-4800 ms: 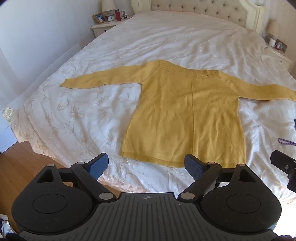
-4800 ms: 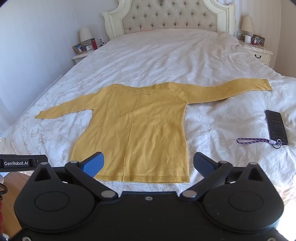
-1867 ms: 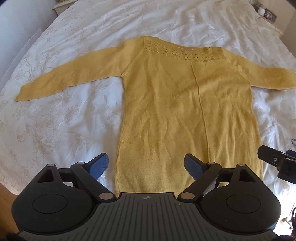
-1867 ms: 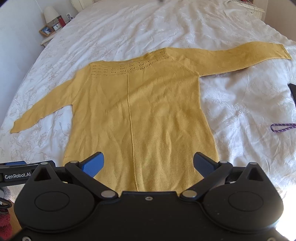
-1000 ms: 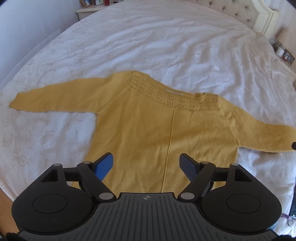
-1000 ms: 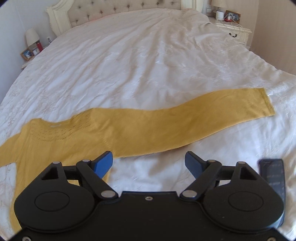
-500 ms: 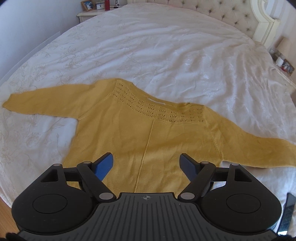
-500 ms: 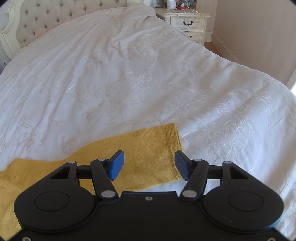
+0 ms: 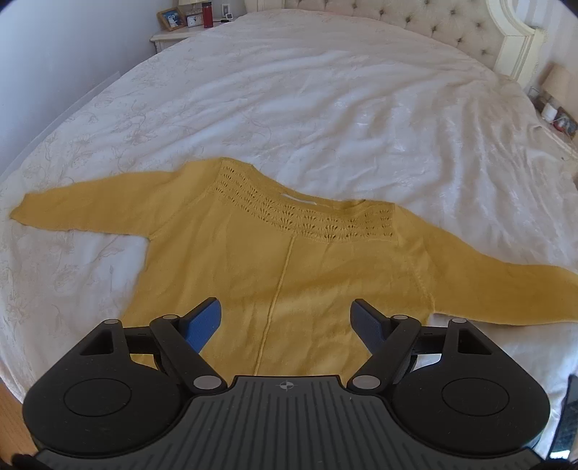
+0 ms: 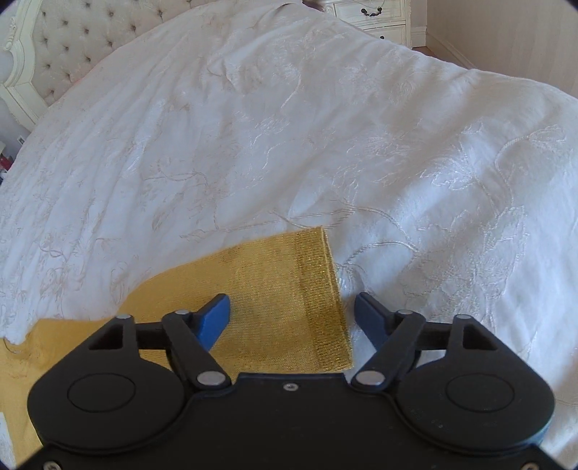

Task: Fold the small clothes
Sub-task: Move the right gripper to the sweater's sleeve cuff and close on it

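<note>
A yellow knit sweater point(image 9: 289, 260) lies flat on the white bedspread point(image 9: 325, 108), sleeves spread out to both sides. My left gripper point(image 9: 285, 321) is open and empty above the sweater's body, near its centre seam. My right gripper point(image 10: 292, 318) is open just above the cuff of the sweater's right sleeve point(image 10: 289, 289), with the cuff end lying between the fingers; the left finger is over the sleeve and the right finger is over the bedspread point(image 10: 325, 144).
A tufted headboard point(image 9: 415, 18) stands at the far end of the bed. Nightstands with small items stand at the back left point(image 9: 173, 32) and the back right point(image 10: 372, 14). A dark flat object point(image 9: 567, 415) lies at the right edge of the left wrist view.
My right gripper has moved down closer to the sleeve cuff and its fingers have spread a little wider. My left gripper has shifted slightly over the sweater's body.
</note>
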Available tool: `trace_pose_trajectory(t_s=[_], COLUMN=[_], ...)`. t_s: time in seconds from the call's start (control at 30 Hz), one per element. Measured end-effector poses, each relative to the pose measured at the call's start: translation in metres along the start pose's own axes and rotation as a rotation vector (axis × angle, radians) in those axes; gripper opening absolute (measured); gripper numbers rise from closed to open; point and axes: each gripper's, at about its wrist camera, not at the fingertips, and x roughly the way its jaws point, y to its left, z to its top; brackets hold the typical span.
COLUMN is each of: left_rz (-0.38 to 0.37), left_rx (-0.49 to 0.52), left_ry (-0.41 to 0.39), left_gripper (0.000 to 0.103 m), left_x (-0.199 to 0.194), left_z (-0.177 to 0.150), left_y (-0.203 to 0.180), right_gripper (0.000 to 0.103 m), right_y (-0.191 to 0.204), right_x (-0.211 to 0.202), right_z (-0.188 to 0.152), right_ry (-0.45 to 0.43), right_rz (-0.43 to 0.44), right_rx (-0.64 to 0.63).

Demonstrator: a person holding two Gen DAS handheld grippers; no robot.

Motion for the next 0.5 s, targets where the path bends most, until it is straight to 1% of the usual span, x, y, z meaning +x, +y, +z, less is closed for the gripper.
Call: trace_pose_trajectory(t_s=[0.03,0.13,0.17,0.2,0.23,0.3,0.33,0.37,0.4,0.43,0.5], left_rz=[-0.005,-0.007,-0.006,-0.005,-0.003,0.004,0.005,0.004,0.004,0.005,0.011], left_rx=[0.0,0.002,0.003,0.002,0.002,0.003,0.002,0.0,-0.001,0.0,0.004], left_ry=[-0.002,0.005,0.005,0.005,0.005,0.006,0.008,0.011,0.015,0.018,0.014], left_gripper=[0.078,0.078,0.078,0.078,0.078,0.078,0.078,0.078,0.078,0.078,0.078], left_x=[0.0,0.001,0.001,0.001,0.002,0.003,0.004,0.005,0.006,0.006,0.005], left_z=[0.001,0.002,0.002,0.003,0.003,0.002,0.001,0.0,-0.001,-0.003,-0.005], left_y=[-0.001,-0.002,-0.002,-0.002,-0.002,0.0,0.002,0.004,0.006,0.009,0.013], right_gripper=[0.097,0.096,0.091,0.083,0.078,0.056,0.048,0.026,0.014,0.014,0.014], right_y=[0.001,0.01,0.013,0.015,0.015,0.012,0.008,0.004,0.002,0.002,0.012], right_x=[0.003,0.009,0.009,0.008,0.007,0.003,-0.001,-0.003,-0.005,-0.008,-0.016], right_z=[0.0,-0.002,-0.002,-0.002,-0.002,-0.001,-0.001,0.0,0.0,0.0,0.0], right_ry=[0.005,0.019,0.018,0.016,0.009,0.0,-0.003,0.0,0.002,-0.005,-0.028], right_rz=[0.006,-0.026,-0.035,-0.041,-0.045,-0.049,-0.031,-0.005,0.027,0.047,0.026], right_rx=[-0.011,-0.077,-0.101,-0.11,-0.114,-0.095,-0.075,-0.053,-0.029,-0.012,-0.037])
